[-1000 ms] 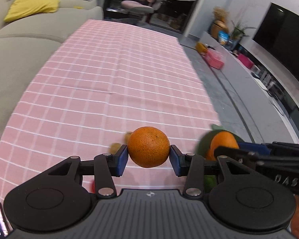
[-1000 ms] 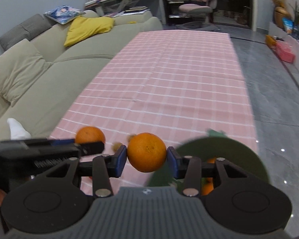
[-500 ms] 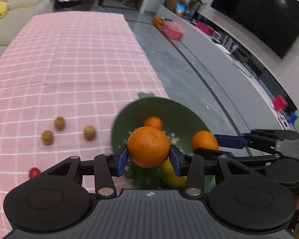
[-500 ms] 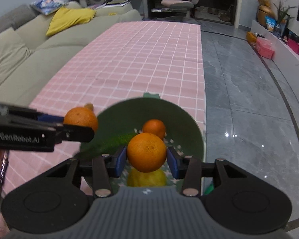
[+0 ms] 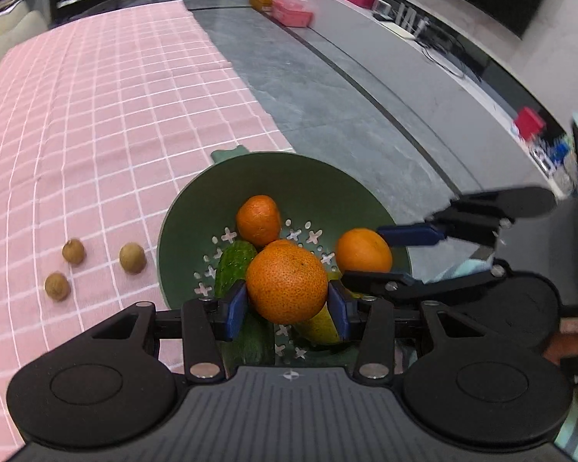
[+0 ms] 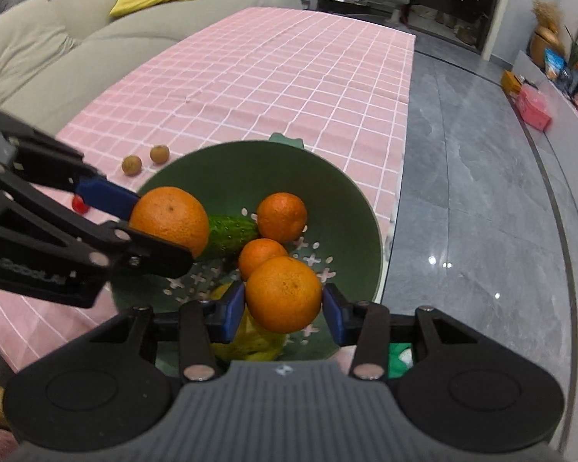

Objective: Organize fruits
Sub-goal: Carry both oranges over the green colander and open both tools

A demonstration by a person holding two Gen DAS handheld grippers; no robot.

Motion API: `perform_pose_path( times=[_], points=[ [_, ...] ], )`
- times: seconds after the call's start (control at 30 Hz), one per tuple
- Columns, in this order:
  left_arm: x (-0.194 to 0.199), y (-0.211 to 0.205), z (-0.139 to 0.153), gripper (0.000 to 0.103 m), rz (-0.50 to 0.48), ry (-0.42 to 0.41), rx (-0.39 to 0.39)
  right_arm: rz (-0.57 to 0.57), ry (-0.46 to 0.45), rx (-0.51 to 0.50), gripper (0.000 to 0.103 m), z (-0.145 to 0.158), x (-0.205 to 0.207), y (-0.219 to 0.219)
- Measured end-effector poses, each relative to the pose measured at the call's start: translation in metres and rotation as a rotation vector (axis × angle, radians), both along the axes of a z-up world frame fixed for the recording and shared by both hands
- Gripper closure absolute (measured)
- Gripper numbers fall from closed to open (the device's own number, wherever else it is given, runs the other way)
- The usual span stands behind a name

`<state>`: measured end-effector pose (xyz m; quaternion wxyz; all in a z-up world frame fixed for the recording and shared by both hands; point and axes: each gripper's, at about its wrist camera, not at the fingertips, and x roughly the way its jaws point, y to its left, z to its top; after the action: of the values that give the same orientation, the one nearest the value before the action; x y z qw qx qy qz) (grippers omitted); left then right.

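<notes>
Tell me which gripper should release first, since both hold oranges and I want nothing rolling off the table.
Right, probably. The right gripper holds its round orange over the green perforated bowl in both views; the left gripper holds a second orange overlapping the rim, seen from the right wrist.

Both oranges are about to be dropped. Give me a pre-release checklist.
1. Left gripper shut on its orange: ok.
2. Right gripper shut on its orange: ok.
3. Both oranges above the green colander: ok.
4. Landing spots free: not ok; a cucumber, other oranges and a yellow fruit lie below.
5. Grippers clear of each other: cannot tell.
</notes>
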<state>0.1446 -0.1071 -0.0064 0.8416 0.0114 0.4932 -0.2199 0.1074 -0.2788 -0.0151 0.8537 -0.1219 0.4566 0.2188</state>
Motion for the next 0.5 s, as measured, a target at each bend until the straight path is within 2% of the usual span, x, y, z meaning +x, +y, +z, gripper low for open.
perform_pose_path(
  times=[0.13, 0.27, 0.5],
  points=[
    [0.001, -0.01, 0.0, 0.053, -0.062, 0.0, 0.028, 0.035, -0.001, -0.038, 0.062, -0.004, 0.011, 0.0],
    [-0.003, -0.025, -0.001, 0.053, -0.138, -0.012, 0.15, 0.084, 0.009, -0.082, 0.062, -0.01, 0.017, 0.001],
    [-0.005, -0.04, -0.001, 0.052, -0.216, -0.011, 0.254, 0.126, 0.022, -0.113, 0.062, -0.015, 0.025, 0.003]
  ],
)
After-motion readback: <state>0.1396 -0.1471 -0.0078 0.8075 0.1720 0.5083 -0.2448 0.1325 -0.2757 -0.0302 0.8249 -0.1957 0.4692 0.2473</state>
